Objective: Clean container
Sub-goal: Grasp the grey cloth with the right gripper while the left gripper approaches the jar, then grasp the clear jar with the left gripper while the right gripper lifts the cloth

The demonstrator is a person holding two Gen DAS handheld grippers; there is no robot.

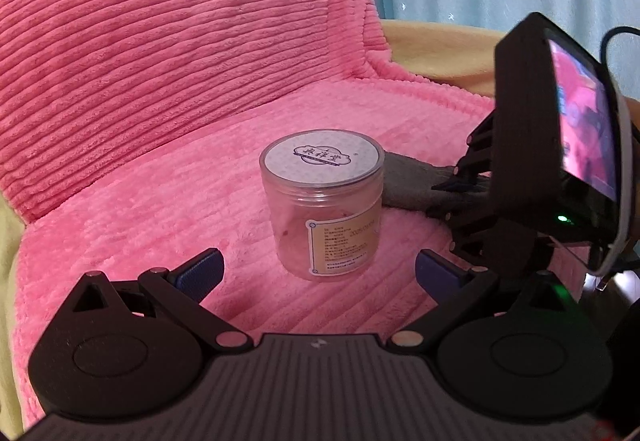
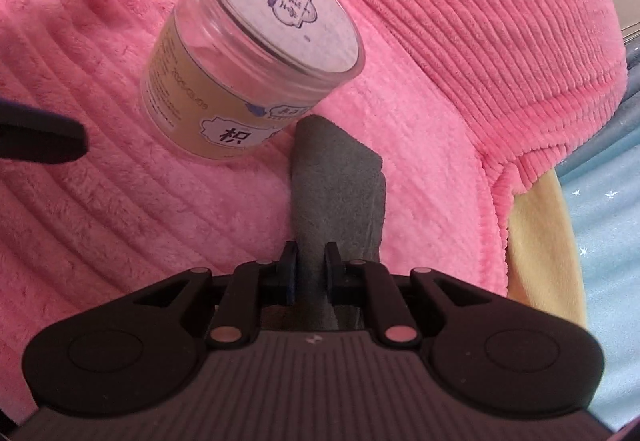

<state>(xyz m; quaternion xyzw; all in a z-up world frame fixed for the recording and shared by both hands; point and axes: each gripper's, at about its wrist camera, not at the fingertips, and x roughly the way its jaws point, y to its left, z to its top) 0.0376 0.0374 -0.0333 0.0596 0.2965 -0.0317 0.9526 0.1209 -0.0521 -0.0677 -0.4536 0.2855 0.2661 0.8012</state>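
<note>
Nearest to us, our right gripper [image 2: 311,273] pinches a folded grey felt-like cloth [image 2: 336,185] between its blue-padded fingers, the cloth's far end lying just beside the foot of the clear round plastic jar with a white printed lid [image 2: 256,49]. Our left gripper [image 1: 318,273] is spread wide, the jar [image 1: 322,205] standing upright beyond and between its fingers on the pink ribbed plush blanket [image 1: 160,81]. To wipe well, we judge the left should close gently on the jar's body so it cannot tip on the soft blanket, while the cloth sweeps the wall. Whether the lid is screwed tight, what faint residue sits inside, and the jar's far side we cannot make out.
</note>
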